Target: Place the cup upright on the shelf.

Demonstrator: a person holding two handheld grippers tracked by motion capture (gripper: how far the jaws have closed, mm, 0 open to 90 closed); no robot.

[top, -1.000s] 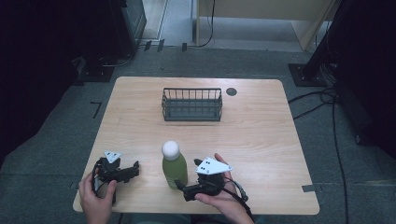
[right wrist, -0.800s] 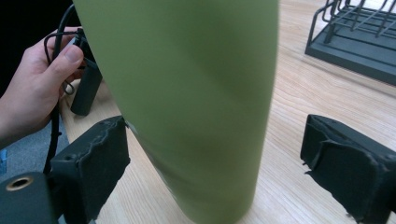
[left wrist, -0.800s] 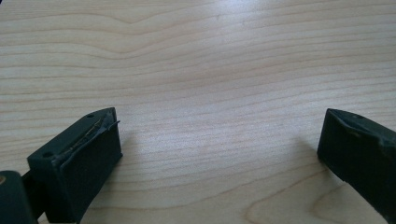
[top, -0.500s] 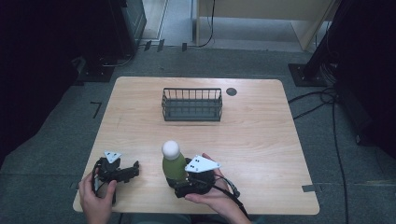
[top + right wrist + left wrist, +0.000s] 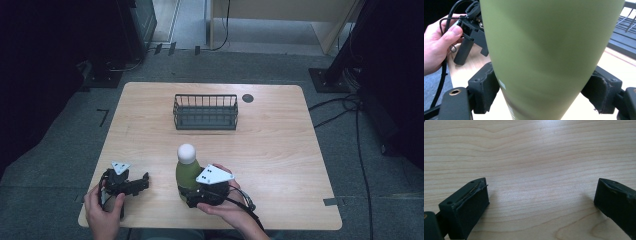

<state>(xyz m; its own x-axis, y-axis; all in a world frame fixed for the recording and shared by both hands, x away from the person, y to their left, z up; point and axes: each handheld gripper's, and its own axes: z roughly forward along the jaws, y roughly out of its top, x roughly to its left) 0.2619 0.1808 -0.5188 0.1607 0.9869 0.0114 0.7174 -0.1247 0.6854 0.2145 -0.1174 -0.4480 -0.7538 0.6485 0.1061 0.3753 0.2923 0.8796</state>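
a: the right gripper [image 5: 192, 194] has just been closing, and its jaws are now clamped on the green bottle [image 5: 187, 172], which stands upright at the lower middle of the high view, near the front edge of the table [image 5: 280, 150].

b: where exactly is the grip?

a: low on the body. in the right gripper view the bottle [image 5: 549, 55] widens above the pads [image 5: 489, 86], so they sit on the narrower part near the base. the white cap [image 5: 186, 151] rides well above them.

b: so it's top-heavy in that hold.

a: that's my worry. lifted fast or tilted, it could swing or pivot between the pads, and the surface looks smooth, so it might slip.

b: and the other hand?

a: the left gripper [image 5: 131, 184] rests at the lower left of the high view, jaws spread wide with nothing but bare wood between them in its own view. it's well apart from the bottle, so no support if the bottle leans.

b: the likely target?

a: probably the wire basket [image 5: 205, 112], upper middle of the table. a low grip means the base has to clear its rim; clip it and the bottle may tip out of the jaws.
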